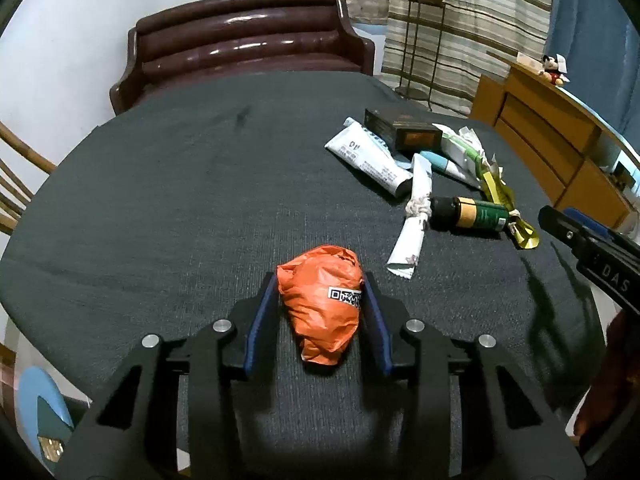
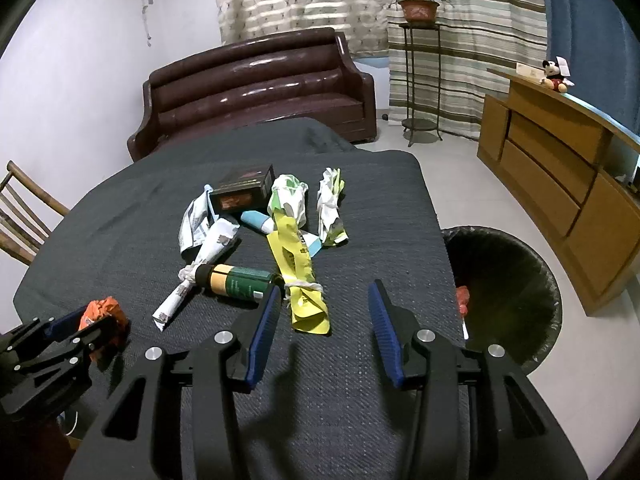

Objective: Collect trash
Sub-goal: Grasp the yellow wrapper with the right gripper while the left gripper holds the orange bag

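My left gripper (image 1: 320, 286) is shut on an orange crumpled wrapper (image 1: 322, 306), its blue pads pressing both sides just over the dark table (image 1: 160, 200); it also shows in the right wrist view (image 2: 86, 320) with the orange wrapper (image 2: 102, 310). My right gripper (image 2: 324, 294) is open and empty above the table, its tips near a yellow wrapper (image 2: 298, 276) and a dark green bottle (image 2: 236, 280). Its tip shows at the right edge of the left wrist view (image 1: 560, 224). More trash lies beyond: a rolled paper (image 2: 200, 264), a dark box (image 2: 244, 192) and green-white wrappers (image 2: 290, 198).
A black-lined bin (image 2: 508, 292) stands on the floor off the table's right edge, with something orange inside. A brown sofa (image 2: 256, 88) is behind the table, a wooden cabinet (image 2: 560, 176) at the right, a wooden chair (image 2: 24, 216) at the left.
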Demonstrator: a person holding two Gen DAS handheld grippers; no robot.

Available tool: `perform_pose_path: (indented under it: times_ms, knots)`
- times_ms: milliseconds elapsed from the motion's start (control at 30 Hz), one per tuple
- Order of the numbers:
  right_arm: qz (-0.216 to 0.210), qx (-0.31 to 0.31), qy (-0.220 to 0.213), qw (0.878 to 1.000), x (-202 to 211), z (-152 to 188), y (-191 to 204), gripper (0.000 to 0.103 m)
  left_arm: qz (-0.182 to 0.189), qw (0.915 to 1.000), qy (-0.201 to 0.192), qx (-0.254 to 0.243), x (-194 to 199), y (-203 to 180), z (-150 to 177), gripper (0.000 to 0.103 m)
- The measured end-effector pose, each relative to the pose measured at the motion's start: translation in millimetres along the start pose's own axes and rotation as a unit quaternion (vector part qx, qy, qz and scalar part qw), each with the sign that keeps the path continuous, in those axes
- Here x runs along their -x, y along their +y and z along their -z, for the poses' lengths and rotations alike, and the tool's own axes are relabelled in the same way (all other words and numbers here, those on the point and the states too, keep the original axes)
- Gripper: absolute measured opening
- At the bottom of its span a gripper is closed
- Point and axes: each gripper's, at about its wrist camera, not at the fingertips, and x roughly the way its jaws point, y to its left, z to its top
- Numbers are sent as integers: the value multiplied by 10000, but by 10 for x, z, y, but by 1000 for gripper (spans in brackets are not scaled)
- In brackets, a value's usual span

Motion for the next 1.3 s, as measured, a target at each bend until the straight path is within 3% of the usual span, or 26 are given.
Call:
perform_pose_path:
  times_ms: [300,833,1300]
  knots:
    - [-39,97,102,9999,-107,-47,76,46,-107,9998,-170,-79,-61,10,-96,40]
    - [69,246,256,9993,-299,-160,139,46,-154,9998,-113,91,-213,208,-247,40]
    - [-1,319,534,9981,-366,-101,140,39,-137,9998,-109,89,-233,191,-248,40]
